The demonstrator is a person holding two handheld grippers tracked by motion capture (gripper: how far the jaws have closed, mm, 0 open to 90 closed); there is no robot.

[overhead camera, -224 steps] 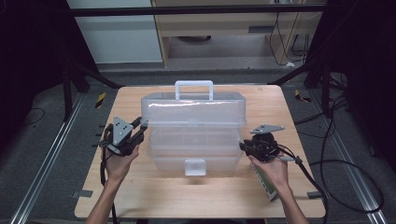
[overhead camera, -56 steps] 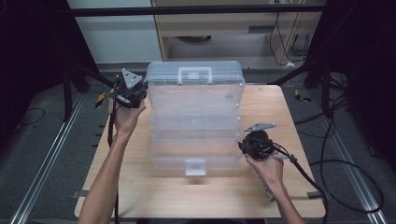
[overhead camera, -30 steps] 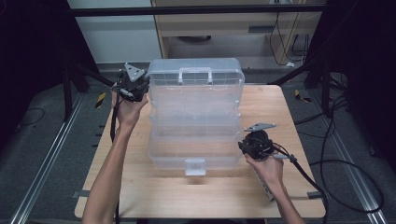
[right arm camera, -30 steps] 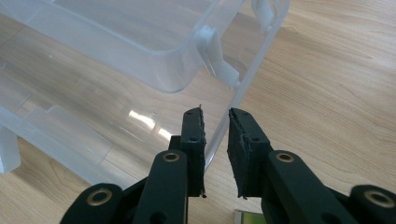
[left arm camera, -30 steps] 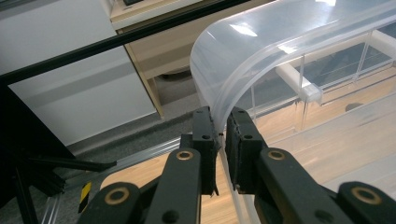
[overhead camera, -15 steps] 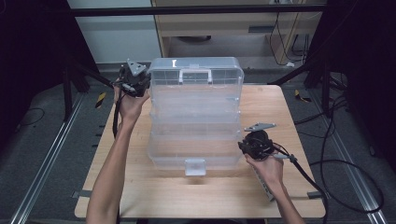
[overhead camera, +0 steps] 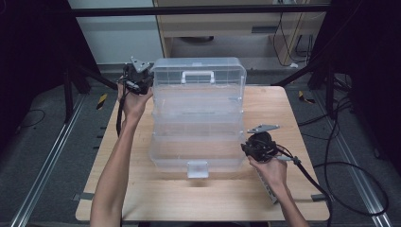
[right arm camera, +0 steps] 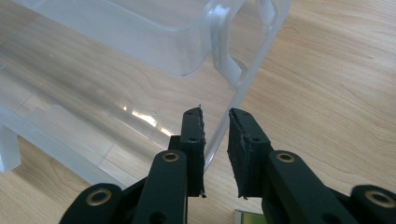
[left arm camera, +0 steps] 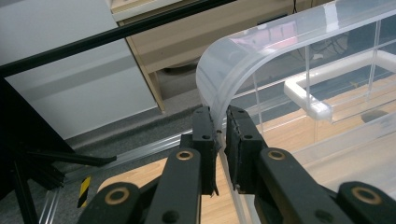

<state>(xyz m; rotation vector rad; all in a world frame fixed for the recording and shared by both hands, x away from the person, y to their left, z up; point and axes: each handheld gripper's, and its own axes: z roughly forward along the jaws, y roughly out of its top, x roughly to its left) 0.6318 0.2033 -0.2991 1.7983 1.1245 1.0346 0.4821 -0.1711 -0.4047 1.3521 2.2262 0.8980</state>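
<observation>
A clear plastic box (overhead camera: 197, 118) is being held open at frame centre, its long axis running top to bottom, compartments empty. Its lid (left arm camera: 224, 88) is being pinched by the left gripper (overhead camera: 137, 80), its base wall (right arm camera: 224, 126) by the right gripper (overhead camera: 257, 146).

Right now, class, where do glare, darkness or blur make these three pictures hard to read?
High view: dark surroundings; the clear box nearly blends into the lit table. Left gripper view: the lid rim gleams white where the left gripper clamps it. Right gripper view: a glare streak on the box wall; the close jaws look slightly soft.
</observation>
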